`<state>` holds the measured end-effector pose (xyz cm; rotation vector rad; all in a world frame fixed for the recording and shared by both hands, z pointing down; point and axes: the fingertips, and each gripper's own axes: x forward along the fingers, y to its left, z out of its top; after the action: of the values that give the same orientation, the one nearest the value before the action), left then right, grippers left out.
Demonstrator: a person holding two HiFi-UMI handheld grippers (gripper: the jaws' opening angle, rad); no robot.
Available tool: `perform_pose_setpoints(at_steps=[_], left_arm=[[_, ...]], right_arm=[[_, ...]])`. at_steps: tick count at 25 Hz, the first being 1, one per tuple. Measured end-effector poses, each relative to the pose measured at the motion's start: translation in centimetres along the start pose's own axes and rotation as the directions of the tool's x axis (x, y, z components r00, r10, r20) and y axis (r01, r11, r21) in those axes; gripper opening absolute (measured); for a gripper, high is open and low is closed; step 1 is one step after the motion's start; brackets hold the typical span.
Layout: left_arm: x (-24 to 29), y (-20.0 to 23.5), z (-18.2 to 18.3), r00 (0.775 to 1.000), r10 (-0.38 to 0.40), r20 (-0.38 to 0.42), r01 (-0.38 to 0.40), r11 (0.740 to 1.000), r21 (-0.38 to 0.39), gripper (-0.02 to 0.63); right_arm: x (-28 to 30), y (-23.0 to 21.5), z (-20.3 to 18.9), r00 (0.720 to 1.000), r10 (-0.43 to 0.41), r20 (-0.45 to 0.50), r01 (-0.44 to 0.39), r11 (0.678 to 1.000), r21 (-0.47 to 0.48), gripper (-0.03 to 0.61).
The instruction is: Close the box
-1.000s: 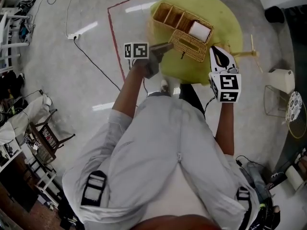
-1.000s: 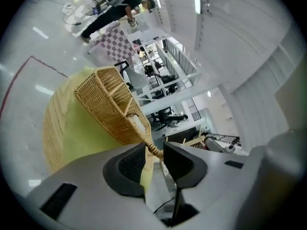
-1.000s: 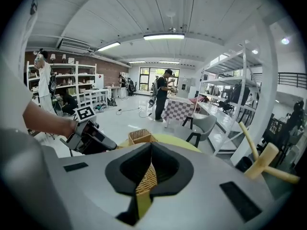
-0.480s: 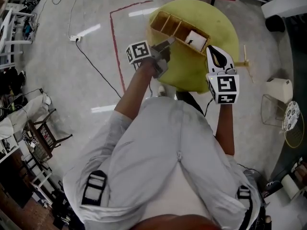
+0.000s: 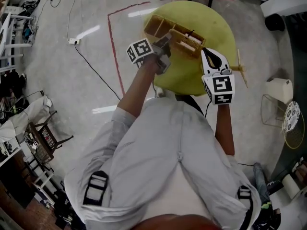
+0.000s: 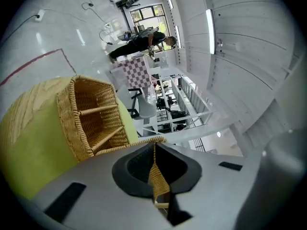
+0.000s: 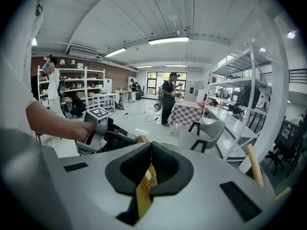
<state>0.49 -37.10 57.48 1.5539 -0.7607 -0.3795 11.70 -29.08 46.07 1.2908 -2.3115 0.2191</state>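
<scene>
A wicker box (image 5: 160, 25) with divided compartments sits on a round yellow-green table (image 5: 218, 23). Its woven lid (image 5: 188, 40) stands raised along the near side, held from both ends. My left gripper (image 5: 165, 44) is closing its jaws on the lid's left edge. In the left gripper view, the wicker strip (image 6: 157, 178) is pinched in the left gripper (image 6: 154, 150), with the open compartments (image 6: 91, 119) beyond. My right gripper (image 5: 207, 52) is shut on the lid's right edge. There the weave (image 7: 146, 183) sits between the right gripper's (image 7: 151, 150) pads.
A wooden stick frame (image 5: 240, 67) juts from the table's right side. A white bin (image 5: 280, 78) and a wire basket (image 5: 272, 110) stand on the floor to the right. Red tape (image 5: 115, 47) and a cable (image 5: 93, 61) cross the floor at left. Two people stand far off (image 7: 168, 97).
The lid lay folded open toward me with a white thing showing inside. It now stands raised over the box, hiding that thing. The left gripper moved onto the lid's edge.
</scene>
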Motion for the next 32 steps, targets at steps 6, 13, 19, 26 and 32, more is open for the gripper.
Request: perform_pose_setpoints(at_steps=[6,13,19,26,32], left_arm=[[3.1,2.5,0.1,0.990,0.138,-0.042,-0.123,0.962,0.245,0.038],[5.1,6.2,-0.6,0.919,0.383,-0.090,-0.284,0.804,0.523,0.038],[5.2,7.3,-1.3,0.889,0.445,-0.105,-0.307,0.751,0.584,0.037],[4.5,6.6,-1.4,0.908,0.408,-0.100,-0.256,0.726,0.639,0.038],[1.6,2.2,-0.3,0.949,0.312,-0.053,-0.160,0.618,0.770,0.038]], right_arm=[[0.9,-0.7,-1.0,0.999,0.033,-0.018,-0.033,0.999,0.031,0.023],[1.9,-0.8,-2.3,0.997,0.071,-0.041,-0.069,0.996,0.049,0.023],[2.2,-0.7,-2.4,0.996,0.077,-0.043,-0.075,0.996,0.047,0.023],[1.4,-0.3,-2.0,0.998,0.049,-0.028,-0.048,0.998,0.037,0.023],[0.0,0.6,-0.2,1.000,0.010,0.007,-0.010,1.000,0.025,0.023]])
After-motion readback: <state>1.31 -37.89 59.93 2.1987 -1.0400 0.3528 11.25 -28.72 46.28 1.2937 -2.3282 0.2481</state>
